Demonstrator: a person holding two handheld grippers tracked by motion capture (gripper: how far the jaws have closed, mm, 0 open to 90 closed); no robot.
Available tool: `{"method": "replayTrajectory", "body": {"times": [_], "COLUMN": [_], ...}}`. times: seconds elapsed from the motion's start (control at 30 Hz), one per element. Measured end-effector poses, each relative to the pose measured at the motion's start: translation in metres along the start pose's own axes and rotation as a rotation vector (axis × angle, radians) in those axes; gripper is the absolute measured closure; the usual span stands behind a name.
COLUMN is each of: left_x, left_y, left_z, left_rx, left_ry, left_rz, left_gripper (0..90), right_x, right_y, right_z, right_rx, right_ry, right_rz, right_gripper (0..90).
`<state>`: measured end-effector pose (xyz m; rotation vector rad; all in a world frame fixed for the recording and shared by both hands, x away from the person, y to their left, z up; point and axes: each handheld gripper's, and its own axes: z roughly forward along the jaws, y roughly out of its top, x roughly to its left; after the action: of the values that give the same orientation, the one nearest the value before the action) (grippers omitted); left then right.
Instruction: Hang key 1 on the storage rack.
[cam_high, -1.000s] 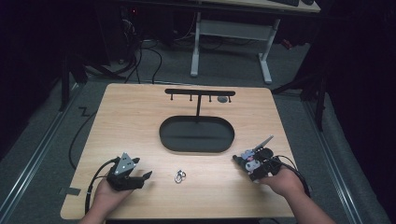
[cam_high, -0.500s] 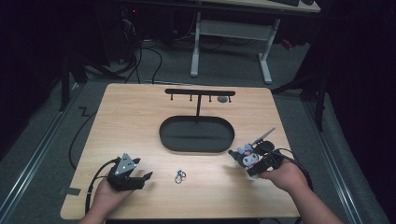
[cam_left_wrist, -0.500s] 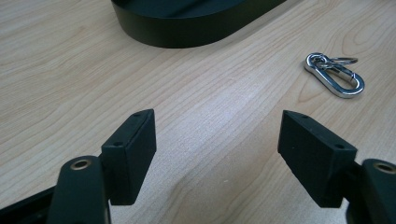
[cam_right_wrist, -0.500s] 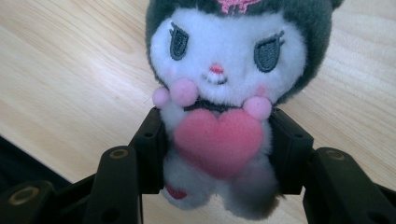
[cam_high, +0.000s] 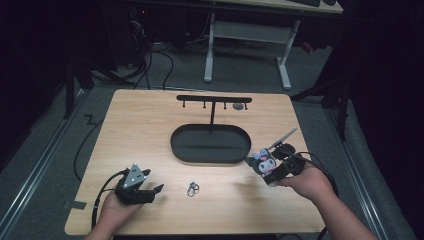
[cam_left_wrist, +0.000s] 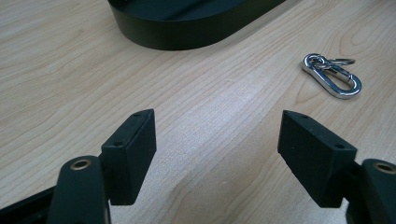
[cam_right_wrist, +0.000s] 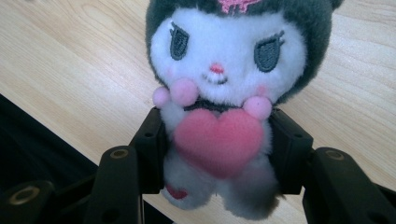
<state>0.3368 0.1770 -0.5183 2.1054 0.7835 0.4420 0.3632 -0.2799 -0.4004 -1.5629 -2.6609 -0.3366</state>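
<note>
**Plush toy clamped in the right gripper beside the black oval tray**

The landmark here is the black oval tray (cam_high: 210, 143) that sits at the middle of the light wooden table (cam_high: 150, 130), with a thin black T-shaped stand (cam_high: 213, 100) rising from its far edge.

Just off the tray's right end, the right gripper (cam_high: 267, 169) holds a small plush toy with a dark grey hood, a white face and a pink heart on its chest (cam_high: 261, 161). In the right gripper view the two black jaws press in on the toy's body from both sides, at the level of the heart, and the toy (cam_right_wrist: 224, 93) sits upright between them, facing the camera. The wooden top lies behind it, and the toy appears lifted clear of the table. The person's right hand (cam_high: 307, 181) grips the tool from the near-right side of the tray.

Well to the near-left of the tray, the left gripper (cam_high: 152, 192) rests low over the table in the person's left hand (cam_high: 117, 210). Its jaws stand wide apart with bare wood between them, grasping nothing.

A small silver metal carabiner clip with key rings (cam_high: 193, 188) lies flat on the table in front of the tray's near edge, between the two grippers and closer to the left one. In the left gripper view the clip (cam_left_wrist: 332, 77) lies beyond the jaw on the right of that view, apart from it, with the tray's curved wall (cam_left_wrist: 187, 32) further ahead.
</note>
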Motion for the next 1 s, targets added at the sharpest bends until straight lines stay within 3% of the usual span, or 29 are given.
{"method": "replayTrajectory", "body": {"times": [0.4,1.0], "left_x": [0.0,-0.001], "left_y": [0.0,0.001], "left_z": [0.0,-0.001], "left_rx": [-0.004,-0.004], "left_ry": [-0.004,-0.005], "left_rz": [0.004,0.015], "left_gripper": [28.6,28.4], "right_x": [0.005,0.005], "right_y": [0.021,0.061], "right_z": [-0.018,-0.042], "right_rx": [-0.031,-0.043], "right_ry": [0.009,-0.02], "right_rz": [-0.004,0.005], "right_gripper": [48.6,48.5]}}
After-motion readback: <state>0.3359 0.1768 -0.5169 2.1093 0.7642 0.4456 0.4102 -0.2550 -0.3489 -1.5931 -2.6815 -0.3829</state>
